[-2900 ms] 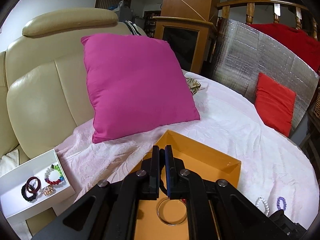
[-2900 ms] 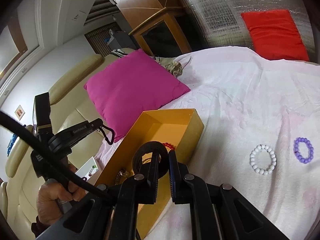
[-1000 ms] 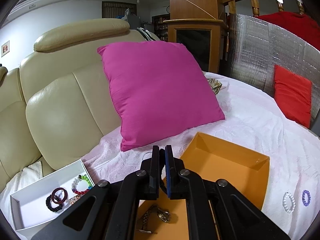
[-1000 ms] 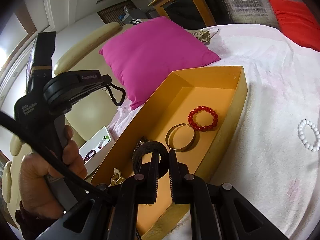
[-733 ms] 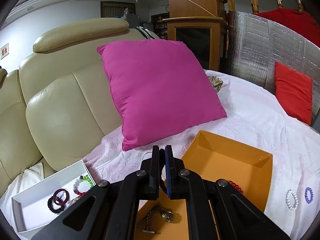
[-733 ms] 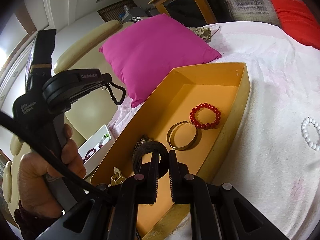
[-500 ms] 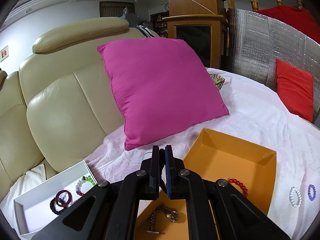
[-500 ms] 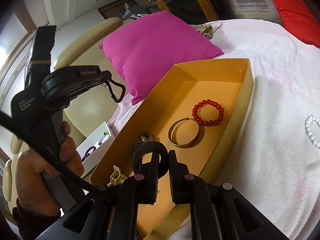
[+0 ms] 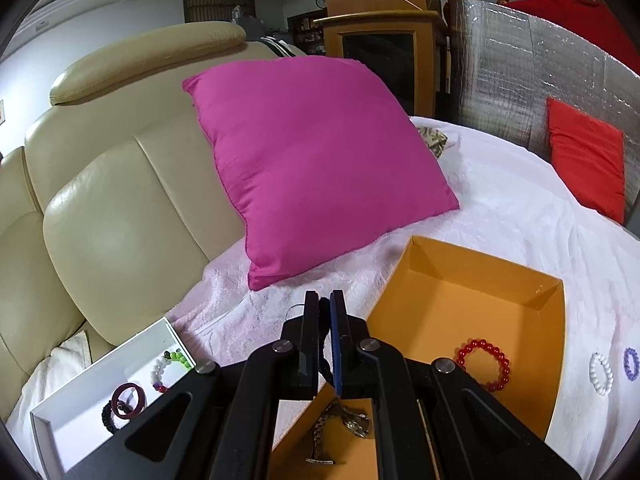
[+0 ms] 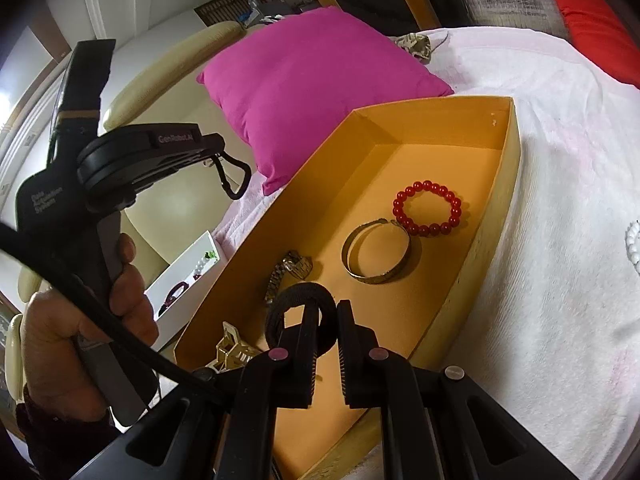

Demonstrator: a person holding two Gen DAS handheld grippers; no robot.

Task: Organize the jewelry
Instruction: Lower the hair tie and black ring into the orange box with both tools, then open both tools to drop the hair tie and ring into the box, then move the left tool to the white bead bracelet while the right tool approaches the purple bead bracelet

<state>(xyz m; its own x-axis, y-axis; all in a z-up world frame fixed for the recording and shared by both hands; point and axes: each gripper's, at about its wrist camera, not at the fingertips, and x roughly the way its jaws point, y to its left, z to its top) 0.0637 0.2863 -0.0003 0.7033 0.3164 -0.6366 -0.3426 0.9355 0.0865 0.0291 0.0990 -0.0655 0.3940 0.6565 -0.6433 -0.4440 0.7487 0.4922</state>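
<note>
- The right gripper [image 10: 323, 320] is nearly closed on a black band [image 10: 300, 312], a braided ring pinched by one side so the loop stands up around its left finger, over the near end of the orange box [image 10: 496, 208].
- The left gripper [image 9: 325, 336] has its fingers almost together with a dark cord-like piece between them. I cannot tell what it is, only that something is nipped there. It sits above the box's near left edge.
- In the box: a red bead bracelet [image 10: 427, 208] toward the far right side, a gold bangle [image 10: 376, 256] touching it on the near side, a metal watch [image 10: 288, 274] further left, and a gold clip [image 10: 232, 350] in the near left corner.
- The white tray [image 9: 100, 392] sits left of the box on the blanket [image 9: 500, 208], against the sofa, holding a dark red ring, a black band and a multicoloured bead bracelet.
- A white bead bracelet [image 9: 601, 373] and a purple one [image 9: 631, 364] lie loose on the blanket right of the box.
- I'd say the step is carrying the black band to its container; the tray, already holding one like it, seems likelier.
- Next: move left over the tray, lower, and open wide enough for the loop to slip off the finger.
</note>
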